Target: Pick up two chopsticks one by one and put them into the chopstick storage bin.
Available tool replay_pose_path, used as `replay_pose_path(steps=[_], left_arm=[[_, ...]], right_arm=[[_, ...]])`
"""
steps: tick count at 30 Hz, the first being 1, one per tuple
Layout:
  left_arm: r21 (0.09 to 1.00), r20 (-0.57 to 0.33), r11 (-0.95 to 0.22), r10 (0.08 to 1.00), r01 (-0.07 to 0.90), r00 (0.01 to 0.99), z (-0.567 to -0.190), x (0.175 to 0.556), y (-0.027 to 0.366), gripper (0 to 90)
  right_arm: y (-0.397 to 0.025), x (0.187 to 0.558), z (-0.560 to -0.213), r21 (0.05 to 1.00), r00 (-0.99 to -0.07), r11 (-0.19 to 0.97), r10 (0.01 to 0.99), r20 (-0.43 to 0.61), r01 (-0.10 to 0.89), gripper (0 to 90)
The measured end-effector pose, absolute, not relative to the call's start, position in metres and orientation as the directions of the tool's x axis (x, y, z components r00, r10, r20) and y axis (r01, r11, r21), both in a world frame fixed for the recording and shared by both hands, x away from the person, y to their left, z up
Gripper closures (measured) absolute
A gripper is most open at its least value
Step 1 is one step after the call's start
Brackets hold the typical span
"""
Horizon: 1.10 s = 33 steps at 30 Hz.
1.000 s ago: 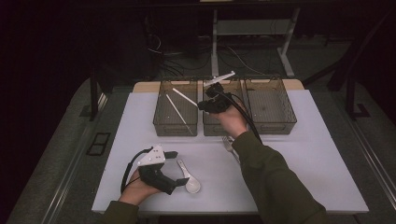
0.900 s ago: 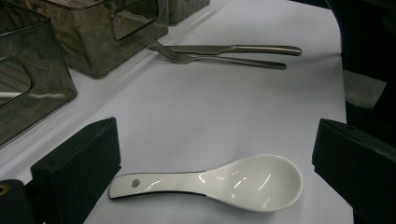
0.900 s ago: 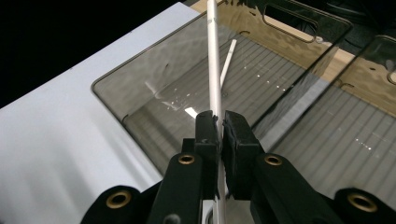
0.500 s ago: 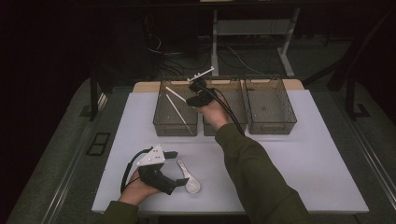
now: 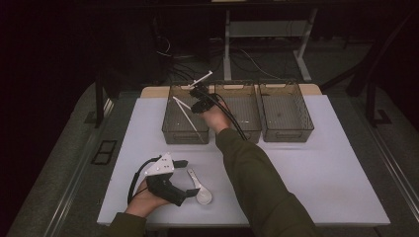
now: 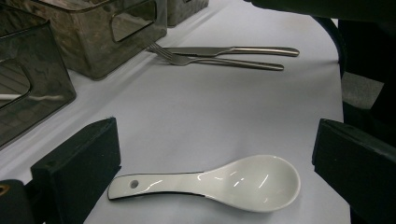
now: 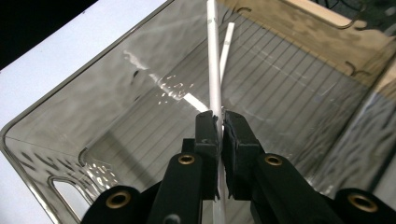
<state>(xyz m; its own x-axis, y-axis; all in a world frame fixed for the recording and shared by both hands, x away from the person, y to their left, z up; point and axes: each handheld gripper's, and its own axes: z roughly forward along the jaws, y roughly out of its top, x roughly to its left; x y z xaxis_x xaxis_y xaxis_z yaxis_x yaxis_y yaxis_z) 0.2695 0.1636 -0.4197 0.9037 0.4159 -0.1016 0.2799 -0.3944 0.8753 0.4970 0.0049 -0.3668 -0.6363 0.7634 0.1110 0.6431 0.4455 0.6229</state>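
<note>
Nearest the person, the left gripper [image 5: 185, 191] rests on the white table [image 5: 321, 168] with its jaws spread wide around a white ceramic spoon [image 6: 219, 183], whose handle points toward one jaw. Beyond lie a fork [image 6: 215, 61] and what looks like a knife [image 6: 233, 50]. Farther off, the right gripper [image 7: 219, 122] pinches a white chopstick [image 7: 213, 60] above the left bin [image 5: 170, 123], its long axis running along the bin where another chopstick [image 5: 188, 117] lies.
</note>
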Motion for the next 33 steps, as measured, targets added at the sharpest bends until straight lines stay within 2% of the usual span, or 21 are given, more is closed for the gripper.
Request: replay_pose_path(steps=[10,12,16,22,33], left_arm=[[0.876,-0.104,-0.392,0.417,0.282,0.903,-0.42,0.27,0.163,0.1],[0.877,-0.104,-0.391,0.417,0.281,0.903,-0.42,0.27,0.163,0.0],[0.877,-0.106,-0.388,0.416,0.282,0.903,-0.42,0.269,0.164,0.0],[0.877,-0.105,-0.39,0.416,0.281,0.904,-0.42,0.27,0.163,0.0],[0.876,-0.099,-0.394,0.417,0.278,0.904,-0.42,0.27,0.164,0.0]], right_arm=[[0.009,0.5,-0.374,0.6,-0.635,0.454,0.764,0.118,0.658,84.5],[0.011,0.5,-0.375,0.6,-0.631,0.448,0.765,0.127,0.663,88.4],[0.013,0.499,-0.375,0.605,-0.64,0.455,0.759,0.12,0.653,85.6],[0.011,0.498,-0.371,0.618,-0.649,0.451,0.749,0.131,0.644,78.1],[-0.004,0.486,-0.357,0.663,-0.682,0.434,0.713,0.161,0.61,55.2]])
